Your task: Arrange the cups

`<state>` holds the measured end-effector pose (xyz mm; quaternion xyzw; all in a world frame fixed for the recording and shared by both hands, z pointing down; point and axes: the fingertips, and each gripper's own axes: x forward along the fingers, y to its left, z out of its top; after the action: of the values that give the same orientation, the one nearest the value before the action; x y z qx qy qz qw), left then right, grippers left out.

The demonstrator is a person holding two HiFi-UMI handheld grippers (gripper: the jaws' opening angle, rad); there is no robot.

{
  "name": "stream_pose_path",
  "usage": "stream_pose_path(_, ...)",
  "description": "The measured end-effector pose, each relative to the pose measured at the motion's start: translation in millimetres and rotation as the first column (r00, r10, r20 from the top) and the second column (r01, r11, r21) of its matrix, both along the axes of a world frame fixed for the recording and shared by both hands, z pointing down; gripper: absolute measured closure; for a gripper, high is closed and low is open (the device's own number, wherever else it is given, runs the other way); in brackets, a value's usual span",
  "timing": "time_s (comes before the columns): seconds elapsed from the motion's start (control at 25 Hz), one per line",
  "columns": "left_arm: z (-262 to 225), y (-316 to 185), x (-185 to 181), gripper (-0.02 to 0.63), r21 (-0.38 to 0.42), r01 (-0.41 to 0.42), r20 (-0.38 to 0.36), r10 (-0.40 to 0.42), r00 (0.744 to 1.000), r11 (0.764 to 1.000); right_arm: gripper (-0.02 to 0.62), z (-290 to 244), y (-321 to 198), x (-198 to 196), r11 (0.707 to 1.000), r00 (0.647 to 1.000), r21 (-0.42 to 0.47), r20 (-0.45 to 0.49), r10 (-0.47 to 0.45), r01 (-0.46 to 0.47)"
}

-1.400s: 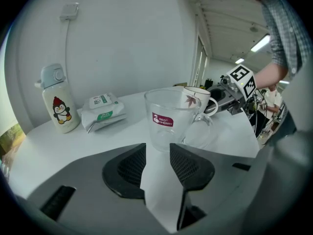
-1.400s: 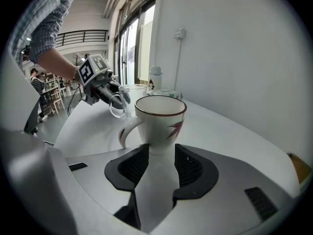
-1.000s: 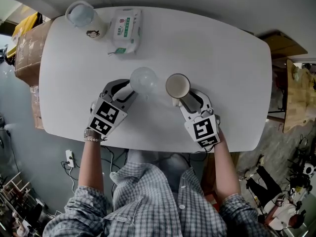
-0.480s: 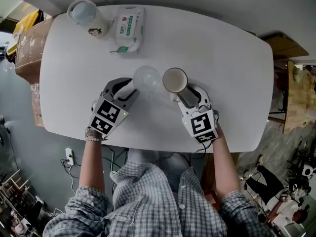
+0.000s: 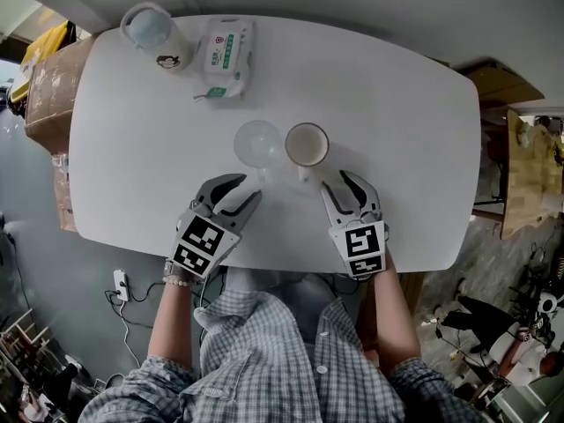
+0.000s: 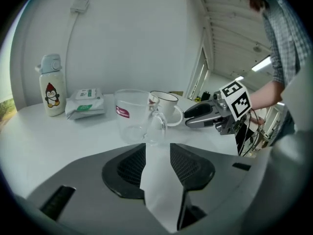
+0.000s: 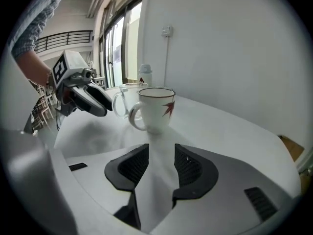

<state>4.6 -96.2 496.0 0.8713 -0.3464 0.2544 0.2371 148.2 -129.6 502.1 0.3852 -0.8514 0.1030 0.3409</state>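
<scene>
Well, both spread and empty: left claw (image 5: 240,192) points straight at the glass (image 5: 258,143), right claw (image 5: 338,187) at the mug (image 5: 307,144), 2 cups side by side on the tabletop (image 5: 397,104).

Place: a plain workroom, lab or office in kind.
Furniture: white table (image 5: 414,113) set against a bare white wall (image 6: 146,33).
Clutter: cardboard boxes (image 5: 48,91) beside the table; a power strip (image 5: 124,282) with cables (image 5: 130,302) on the grey floor (image 5: 35,263).
Light: tall windows (image 7: 116,48); ceiling strip lamp (image 6: 261,64).
</scene>
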Motion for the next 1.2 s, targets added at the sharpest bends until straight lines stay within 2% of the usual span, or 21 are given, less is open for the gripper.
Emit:
stream_pose_path(0.16,2,0,16,0.468,-0.006,-0.008,-0.005,0.008,1.000,1.000,0.451,-11,17,-22,1.000,0.998,-0.003,0.064,0.007,-0.007)
stream_pose_path(0.48,-3,-12,23,0.469,0.031,0.051,0.002,-0.051,0.999,0.998,0.451,-17,13,-58,0.999,0.997,0.033,0.077,0.021,-0.024)
stream_pose_path(0.6,-6,-18,21,0.474,0.051,0.073,0.003,-0.073,0.997,0.996,0.451,-19,9,-63,0.998,0.998,0.050,0.062,0.023,-0.026)
stream_pose_path(0.64,-8,-19,20,0.495,0.057,0.076,0.003,-0.077,0.997,0.995,0.454,-20,8,-64,0.998,0.998,0.054,0.055,0.022,-0.025)
stream_pose_path(0.68,-9,-20,19,0.524,0.063,0.075,0.005,-0.075,0.997,0.995,0.472,-20,8,-65,0.998,0.999,0.057,0.046,0.024,-0.027)
stream_pose_path(0.72,-9,-20,19,0.529,0.069,0.069,0.009,-0.069,0.998,0.995,0.522,-20,7,-64,0.998,0.999,0.057,0.038,0.027,-0.030)
stream_pose_path(0.88,-9,-18,19,0.555,0.078,0.052,0.021,-0.053,0.998,0.996,0.528,-19,6,-64,0.998,0.998,0.036,0.046,0.042,-0.043)
stream_pose_path(1.2,-10,-15,12,0.557,0.081,0.056,0.026,-0.059,0.998,0.995,0.528,-21,8,-60,0.998,0.997,0.026,0.052,0.053,-0.054)
